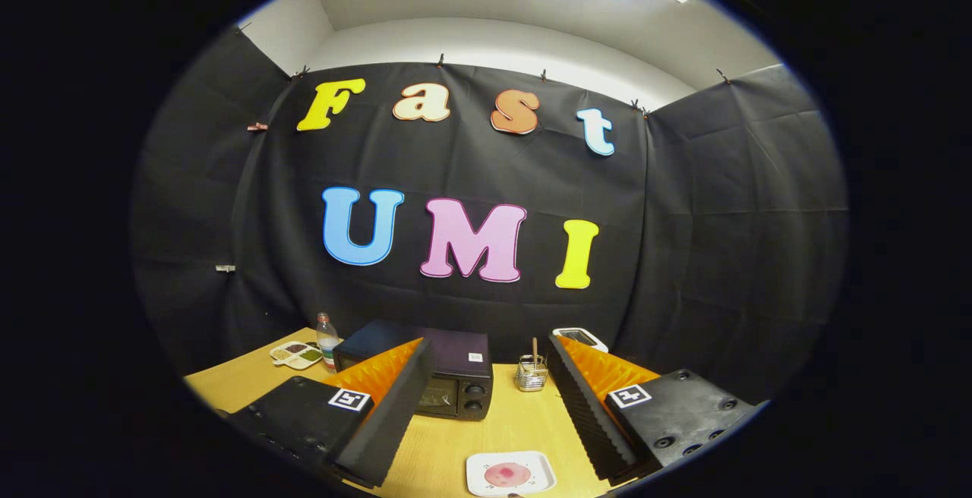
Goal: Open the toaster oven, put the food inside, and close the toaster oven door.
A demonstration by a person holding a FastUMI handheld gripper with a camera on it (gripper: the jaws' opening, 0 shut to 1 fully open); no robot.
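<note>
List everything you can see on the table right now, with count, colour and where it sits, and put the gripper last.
toaster oven: one, black, door shut, at the back of the table, partly behind the left finger.
plate: one, white with pink food on it, near edge of the table, between the fingers.
bottle: one, clear with a red cap, left of the toaster oven.
tray: one, white, divided, with brown and green contents, left of the bottle.
basket: one, wire, with a wooden stick in it, right of the toaster oven.
device: one, white with a dark face, behind the right finger.
table: one, light wood.
gripper: one, jaws wide apart, holding nothing.
</note>
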